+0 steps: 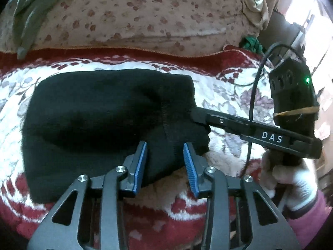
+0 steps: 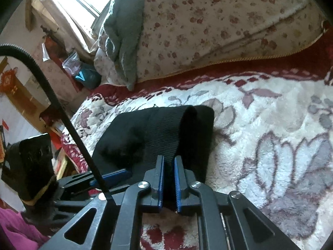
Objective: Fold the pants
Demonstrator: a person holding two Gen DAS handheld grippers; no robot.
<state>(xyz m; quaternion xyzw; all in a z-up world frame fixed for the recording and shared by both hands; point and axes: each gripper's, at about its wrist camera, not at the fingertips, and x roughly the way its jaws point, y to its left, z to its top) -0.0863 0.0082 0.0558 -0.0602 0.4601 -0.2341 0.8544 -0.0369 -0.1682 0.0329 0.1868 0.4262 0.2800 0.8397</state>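
Black pants (image 1: 100,120) lie folded into a compact block on the fleece blanket (image 1: 224,87). My left gripper (image 1: 165,152) is open, its blue pads on either side of the near right corner of the pants, gripping nothing. My right gripper (image 1: 196,115) comes in from the right and pinches the right edge of the pants. In the right wrist view the right gripper (image 2: 169,162) is shut on the ribbed waistband edge of the pants (image 2: 166,129), which stands up slightly in a fold. The left gripper's blue pad (image 2: 116,176) shows at lower left.
The red and white flowered blanket (image 2: 270,125) covers the bed. A floral quilt (image 1: 145,16) and a grey-green towel (image 2: 122,33) are piled at the back. A black cable (image 1: 252,104) hangs by the right gripper. A gloved hand (image 1: 291,179) holds it.
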